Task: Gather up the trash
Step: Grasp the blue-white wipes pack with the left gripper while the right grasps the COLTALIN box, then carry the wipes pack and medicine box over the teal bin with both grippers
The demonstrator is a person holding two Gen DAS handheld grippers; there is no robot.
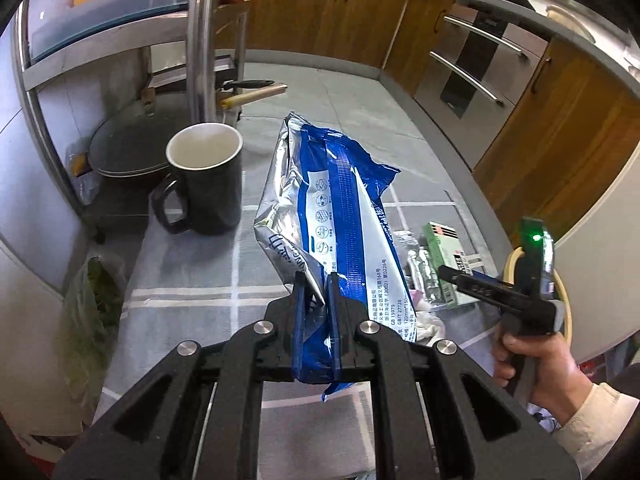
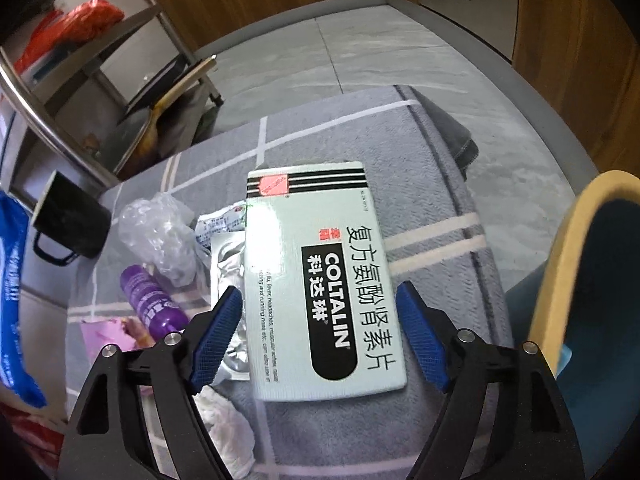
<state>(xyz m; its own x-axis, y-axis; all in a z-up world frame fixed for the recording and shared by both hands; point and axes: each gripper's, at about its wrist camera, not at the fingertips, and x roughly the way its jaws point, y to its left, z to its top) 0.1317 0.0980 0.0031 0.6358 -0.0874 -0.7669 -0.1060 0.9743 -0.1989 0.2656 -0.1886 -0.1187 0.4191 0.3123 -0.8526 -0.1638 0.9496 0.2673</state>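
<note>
Straddling medicine box [image 2: 320, 280], right gripper [image 2: 320, 336] spread wide, pads clear; left gripper [image 1: 316, 312] clamping blue wrapper [image 1: 328, 216].

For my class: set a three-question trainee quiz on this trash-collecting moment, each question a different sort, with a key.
1. True or false: the left gripper is shut on the blue and silver wrapper.
2. Multiple choice: the right gripper is (A) clamped on the purple bottle, (B) open, its pads either side of the medicine box, (C) shut on nothing.
3. Fill in: standing on the grey checked cloth left of the held wrapper is a black ____.

Key: 1 true; 2 B; 3 mug.
</note>
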